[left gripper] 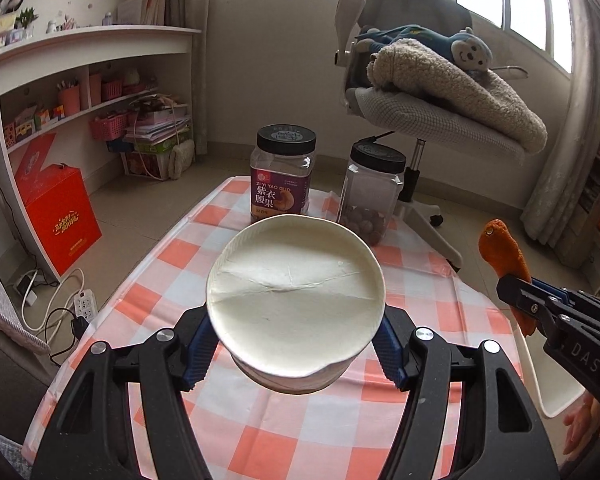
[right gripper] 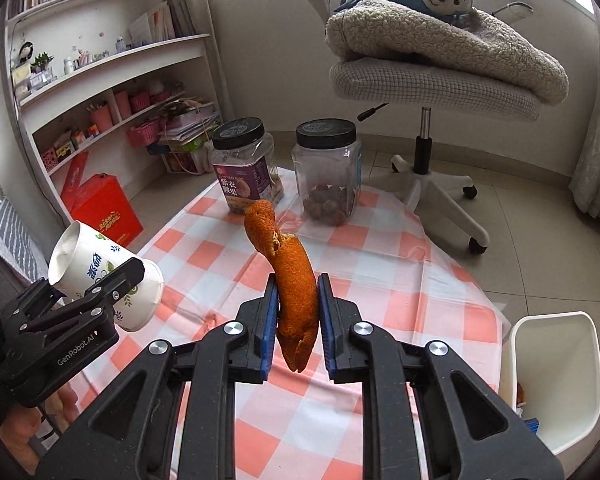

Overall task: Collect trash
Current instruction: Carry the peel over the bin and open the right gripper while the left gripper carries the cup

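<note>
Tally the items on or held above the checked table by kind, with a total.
Black-lidded jars: 2 (labelled jar, clear jar)
Paper cups: 1 (paper cup, in left gripper)
Orange peels: 1 (orange peel, in right gripper)
Total: 4

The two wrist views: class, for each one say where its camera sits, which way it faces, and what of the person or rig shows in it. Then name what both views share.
Left wrist: sits on the left gripper, facing along the table toward the chair; shows its fingers clamping a paper cup, with the right gripper at the right.
Right wrist: sits on the right gripper, facing the same way; shows it pinching an orange peel, with the left gripper at the left.
Shared: two jars, the checked tablecloth, the chair.
</note>
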`<action>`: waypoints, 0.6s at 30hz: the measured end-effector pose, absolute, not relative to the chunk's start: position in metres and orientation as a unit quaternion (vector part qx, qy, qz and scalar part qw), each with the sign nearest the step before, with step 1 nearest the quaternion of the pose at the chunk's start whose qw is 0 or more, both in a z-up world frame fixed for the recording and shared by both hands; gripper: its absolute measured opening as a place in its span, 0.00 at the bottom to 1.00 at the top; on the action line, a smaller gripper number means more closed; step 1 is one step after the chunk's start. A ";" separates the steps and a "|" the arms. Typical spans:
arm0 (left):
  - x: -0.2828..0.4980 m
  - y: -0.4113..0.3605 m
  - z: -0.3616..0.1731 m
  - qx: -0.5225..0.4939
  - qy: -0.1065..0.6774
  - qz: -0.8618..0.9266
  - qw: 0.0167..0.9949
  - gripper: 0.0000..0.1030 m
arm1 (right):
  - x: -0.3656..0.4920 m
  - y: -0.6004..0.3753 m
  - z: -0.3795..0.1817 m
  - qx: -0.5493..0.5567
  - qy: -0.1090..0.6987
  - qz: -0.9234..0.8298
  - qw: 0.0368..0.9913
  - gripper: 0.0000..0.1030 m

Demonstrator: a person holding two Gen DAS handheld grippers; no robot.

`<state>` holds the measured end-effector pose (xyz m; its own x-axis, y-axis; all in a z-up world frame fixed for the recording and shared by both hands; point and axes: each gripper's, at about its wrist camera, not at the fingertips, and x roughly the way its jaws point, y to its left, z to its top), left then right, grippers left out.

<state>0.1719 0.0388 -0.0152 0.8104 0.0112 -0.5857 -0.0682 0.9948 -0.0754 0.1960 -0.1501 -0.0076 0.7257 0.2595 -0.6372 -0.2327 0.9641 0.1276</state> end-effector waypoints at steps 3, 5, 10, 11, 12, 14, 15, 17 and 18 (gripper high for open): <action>0.172 0.028 -0.014 -0.047 0.304 0.016 0.951 0.64 | 0.193 -0.156 -0.006 0.014 0.341 0.126 0.931 0.18; 0.173 0.021 -0.014 -0.047 0.303 0.011 0.952 0.64 | 0.190 -0.161 -0.006 0.013 0.340 0.123 0.932 0.18; 0.172 0.002 -0.012 -0.044 0.301 -0.006 0.953 0.64 | 0.185 -0.176 -0.004 0.012 0.338 0.110 0.935 0.18; 0.172 -0.002 -0.012 -0.044 0.301 -0.010 0.953 0.64 | 0.184 -0.180 -0.003 0.013 0.337 0.106 0.935 0.18; 0.172 -0.006 -0.012 -0.043 0.300 -0.013 0.953 0.64 | 0.183 -0.184 -0.003 0.014 0.337 0.102 0.936 0.18; 0.172 -0.013 -0.011 -0.041 0.300 -0.020 0.953 0.64 | 0.181 -0.195 -0.003 0.016 0.337 0.092 0.937 0.18; 0.173 -0.018 -0.011 -0.041 0.301 -0.024 0.953 0.64 | 0.180 -0.201 -0.003 0.018 0.337 0.087 0.937 0.18; 0.173 -0.025 -0.011 -0.039 0.302 -0.030 0.952 0.64 | 0.178 -0.213 -0.002 0.022 0.336 0.076 0.938 0.18; 0.173 -0.029 -0.011 -0.037 0.303 -0.033 0.952 0.64 | 0.177 -0.219 -0.003 0.024 0.337 0.071 0.939 0.18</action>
<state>0.1729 -0.0285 -0.0113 0.8141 -0.0850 -0.5745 0.0403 0.9951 -0.0900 0.1774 -0.2190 -0.0026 0.7634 0.1492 -0.6285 -0.1166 0.9888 0.0931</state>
